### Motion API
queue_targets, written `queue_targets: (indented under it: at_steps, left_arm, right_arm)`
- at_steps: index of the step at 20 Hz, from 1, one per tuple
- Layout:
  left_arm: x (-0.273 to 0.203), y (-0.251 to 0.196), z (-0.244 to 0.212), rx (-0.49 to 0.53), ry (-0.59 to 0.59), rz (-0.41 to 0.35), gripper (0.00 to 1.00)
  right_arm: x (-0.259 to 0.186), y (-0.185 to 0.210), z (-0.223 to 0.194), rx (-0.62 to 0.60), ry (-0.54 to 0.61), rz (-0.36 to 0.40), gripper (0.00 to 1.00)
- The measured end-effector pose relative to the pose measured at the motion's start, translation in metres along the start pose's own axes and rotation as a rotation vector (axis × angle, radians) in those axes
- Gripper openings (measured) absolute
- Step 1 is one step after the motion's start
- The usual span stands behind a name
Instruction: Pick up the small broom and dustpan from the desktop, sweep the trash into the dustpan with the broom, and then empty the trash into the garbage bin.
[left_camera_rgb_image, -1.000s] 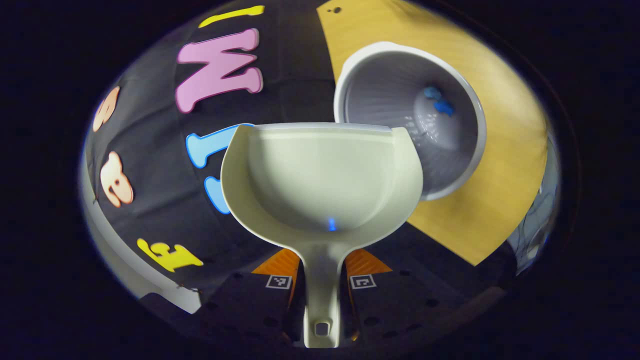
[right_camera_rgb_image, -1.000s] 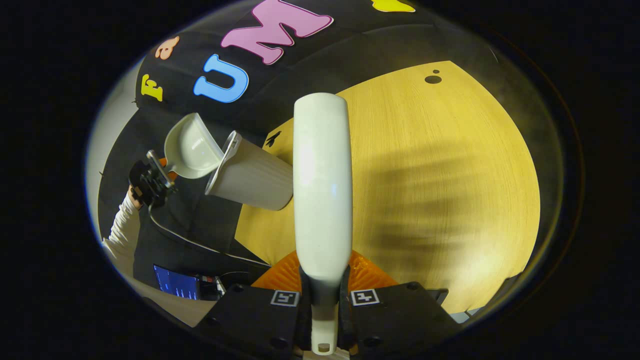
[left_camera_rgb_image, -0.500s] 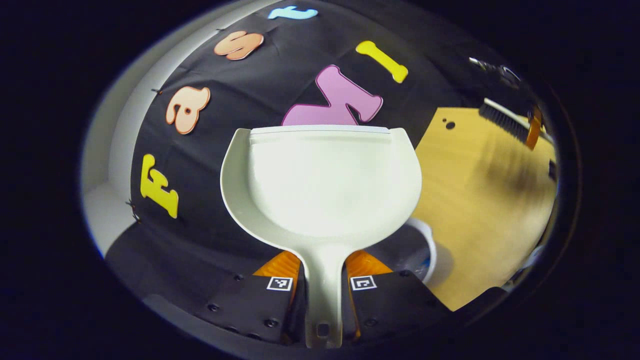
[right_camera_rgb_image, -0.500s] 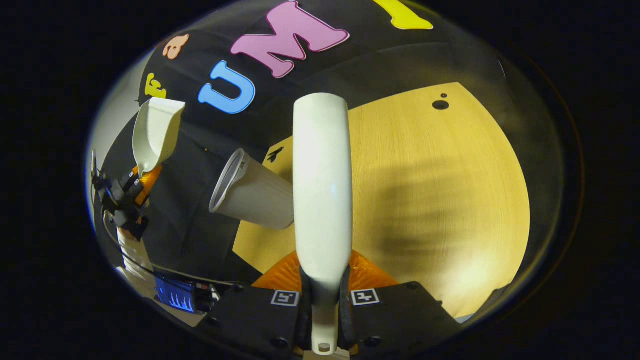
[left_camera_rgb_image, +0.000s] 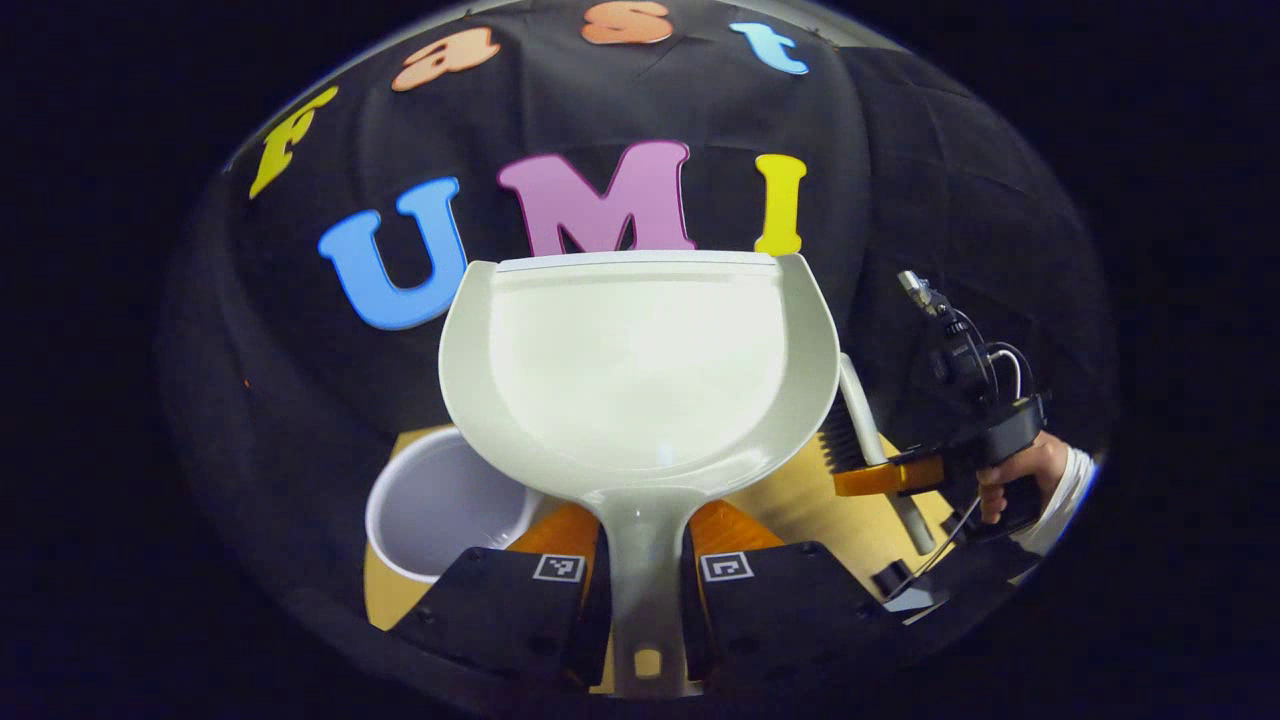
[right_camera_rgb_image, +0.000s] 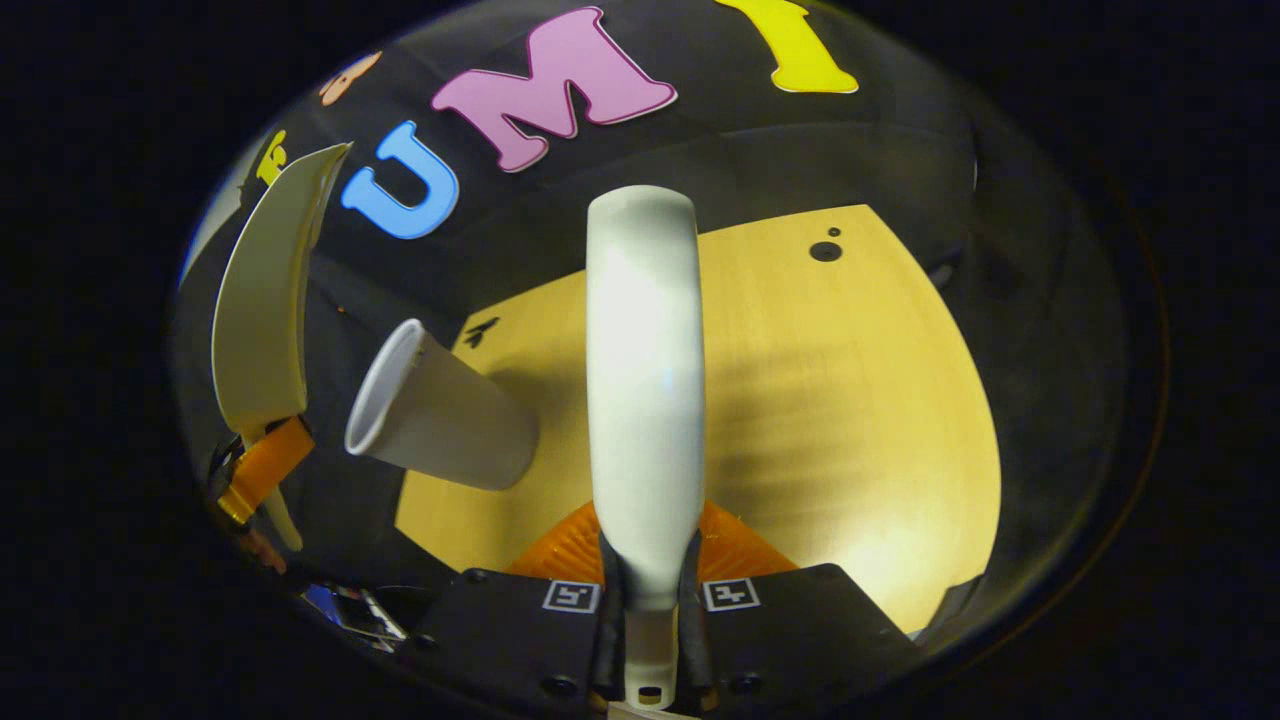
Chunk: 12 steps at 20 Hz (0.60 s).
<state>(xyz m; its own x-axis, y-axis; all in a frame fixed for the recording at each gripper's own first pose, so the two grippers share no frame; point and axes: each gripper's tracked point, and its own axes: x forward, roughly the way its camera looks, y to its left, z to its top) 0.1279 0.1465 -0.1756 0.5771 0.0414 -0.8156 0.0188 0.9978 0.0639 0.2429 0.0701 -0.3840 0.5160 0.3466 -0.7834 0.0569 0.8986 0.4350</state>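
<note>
Above the table (right_camera_rgb_image: 850, 400), left gripper (left_camera_rgb_image: 640, 590) jaws clamp the empty dustpan (left_camera_rgb_image: 640, 370); right gripper (right_camera_rgb_image: 648, 610) jaws clamp the broom (right_camera_rgb_image: 645, 380). Bin (left_camera_rgb_image: 440, 500) stands below; lower both level onto the table.

Black-draped booth with a pale wooden desktop

A black cloth wall (left_camera_rgb_image: 920, 180) hangs creased behind a light wood-grain desktop (right_camera_rgb_image: 850, 400), and the cloth also falls around the desktop's edges. Two dark round holes (right_camera_rgb_image: 825, 250) sit near the desktop's far corner, and a small dark mark (right_camera_rgb_image: 482, 330) lies near its left edge. Light pools brightly on the near right part, with soft banded shadows across the middle.
</note>
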Motion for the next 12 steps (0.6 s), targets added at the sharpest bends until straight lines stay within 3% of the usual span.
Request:
queue_targets:
  at_steps: [2, 5, 7, 12]
  left_arm:
    - [0.030, -0.017, -0.026, -0.060, 0.100, -0.033, 0.25]
    - [0.067, -0.026, -0.054, -0.054, 0.229, 0.031, 0.26]
    - [0.082, -0.036, -0.066, -0.101, 0.315, 0.034, 0.26]
    - [0.069, -0.033, -0.061, -0.115, 0.491, 0.059, 0.26]
  right_arm:
    - [0.010, -0.009, -0.021, -0.002, 0.053, -0.048, 0.23]
    - [0.036, -0.015, -0.053, 0.016, 0.154, -0.110, 0.23]
    - [0.054, -0.016, -0.067, 0.015, 0.198, -0.124, 0.24]
    - [0.097, -0.029, -0.117, -0.017, 0.334, -0.197, 0.24]
